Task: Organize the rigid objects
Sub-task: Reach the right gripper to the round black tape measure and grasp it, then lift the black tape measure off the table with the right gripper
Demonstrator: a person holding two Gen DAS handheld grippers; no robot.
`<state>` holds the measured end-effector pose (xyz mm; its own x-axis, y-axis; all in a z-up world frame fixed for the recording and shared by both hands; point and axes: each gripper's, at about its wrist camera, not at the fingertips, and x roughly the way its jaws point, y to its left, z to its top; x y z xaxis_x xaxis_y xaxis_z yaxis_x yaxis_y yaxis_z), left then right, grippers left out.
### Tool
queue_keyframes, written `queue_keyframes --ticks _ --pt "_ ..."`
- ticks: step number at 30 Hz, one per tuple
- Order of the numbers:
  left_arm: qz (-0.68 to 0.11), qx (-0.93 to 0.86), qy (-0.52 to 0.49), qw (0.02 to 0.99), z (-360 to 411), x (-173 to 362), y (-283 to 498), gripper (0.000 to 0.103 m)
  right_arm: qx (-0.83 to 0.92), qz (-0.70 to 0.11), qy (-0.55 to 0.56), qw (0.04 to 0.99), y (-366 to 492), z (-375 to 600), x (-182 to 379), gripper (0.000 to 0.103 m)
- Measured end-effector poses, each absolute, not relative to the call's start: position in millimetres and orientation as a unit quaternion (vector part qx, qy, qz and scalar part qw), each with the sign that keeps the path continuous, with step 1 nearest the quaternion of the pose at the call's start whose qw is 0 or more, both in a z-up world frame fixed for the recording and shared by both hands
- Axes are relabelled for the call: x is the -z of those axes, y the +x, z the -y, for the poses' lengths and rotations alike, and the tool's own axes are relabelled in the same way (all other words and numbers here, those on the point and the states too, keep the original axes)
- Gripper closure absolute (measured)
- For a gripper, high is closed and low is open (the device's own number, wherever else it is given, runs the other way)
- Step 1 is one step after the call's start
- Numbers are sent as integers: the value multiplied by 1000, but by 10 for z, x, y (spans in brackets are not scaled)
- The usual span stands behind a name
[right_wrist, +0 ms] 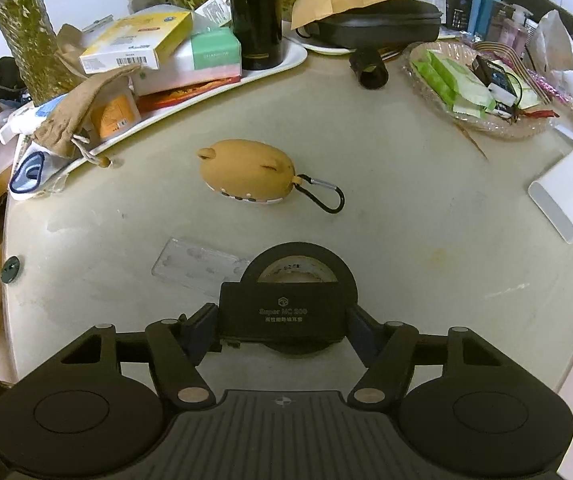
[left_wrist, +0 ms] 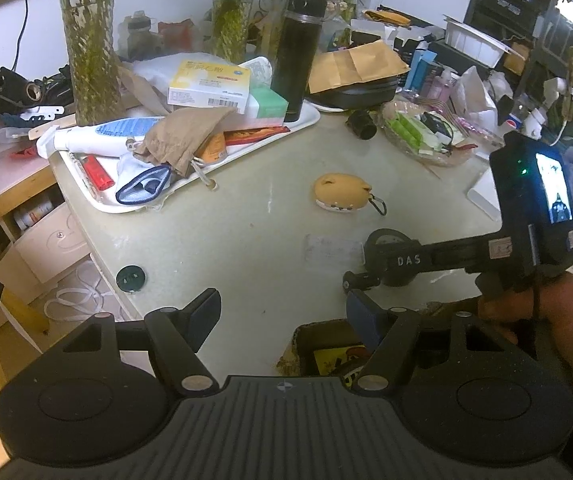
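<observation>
While the right gripper [right_wrist: 282, 326] pinches a matte black box [right_wrist: 282, 312] atop a round tape roll [right_wrist: 296, 270] on the smooth table [right_wrist: 426, 220], the left gripper [left_wrist: 282, 312] hangs open, empty. Tan rounded case [right_wrist: 246, 174] at 12 o'clock.

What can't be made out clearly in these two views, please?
1. Inside the cardboard box, left wrist view: the left gripper covers most of it.
2. Lower part of the tape roll, right wrist view: the black case hides it.
3. Whether the right gripper presses the case: contact too shadowed.
</observation>
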<state>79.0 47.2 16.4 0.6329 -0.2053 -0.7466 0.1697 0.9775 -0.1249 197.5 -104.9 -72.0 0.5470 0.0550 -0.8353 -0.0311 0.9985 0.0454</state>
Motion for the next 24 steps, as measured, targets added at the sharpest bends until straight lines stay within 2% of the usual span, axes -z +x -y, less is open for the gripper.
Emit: queue_keyframes --ticks 24 --pt "-433 131 2 892 -391 -161 918 34 -54 -436 24 898 1547 1375 238 32"
